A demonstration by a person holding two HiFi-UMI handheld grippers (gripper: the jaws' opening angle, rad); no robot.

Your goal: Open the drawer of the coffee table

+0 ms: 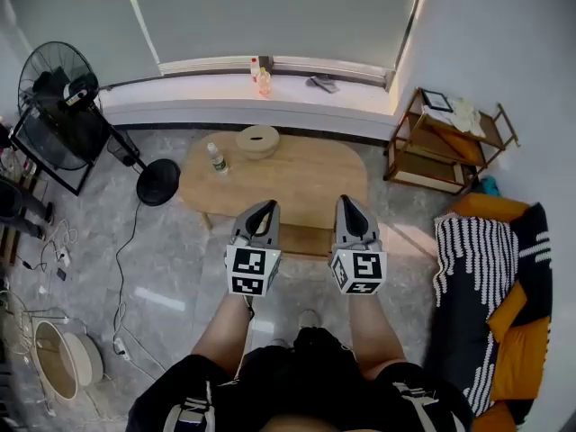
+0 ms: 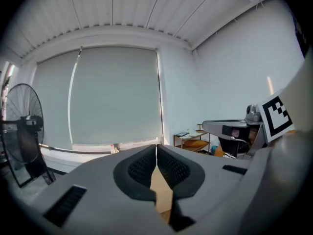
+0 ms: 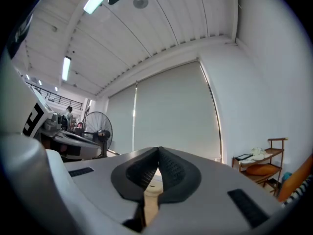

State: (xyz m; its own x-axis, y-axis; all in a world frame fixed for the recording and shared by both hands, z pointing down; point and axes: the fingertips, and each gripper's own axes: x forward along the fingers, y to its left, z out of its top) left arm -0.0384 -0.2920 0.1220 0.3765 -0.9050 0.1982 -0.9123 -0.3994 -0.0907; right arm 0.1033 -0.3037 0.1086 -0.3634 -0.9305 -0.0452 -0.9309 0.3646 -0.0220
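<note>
An oval wooden coffee table [image 1: 297, 176] stands in the middle of the head view. Its drawer [image 1: 306, 239] shows as a wooden panel under the near edge, between my two grippers. My left gripper [image 1: 268, 206] is held in the air in front of the table, its tips over the near left edge. The right gripper [image 1: 346, 201] hangs beside it, over the near right edge. In the left gripper view the jaws [image 2: 156, 153] meet with nothing between them. The right gripper view shows its jaws [image 3: 159, 155] the same way, shut and empty.
A small bottle [image 1: 217, 158] and a round wooden box [image 1: 257, 141] stand on the tabletop's far left. A black fan [image 1: 58, 106] and a round fan base [image 1: 158, 182] are at the left. A wooden shelf [image 1: 445, 142] and a sofa with a striped blanket [image 1: 490, 277] are at the right.
</note>
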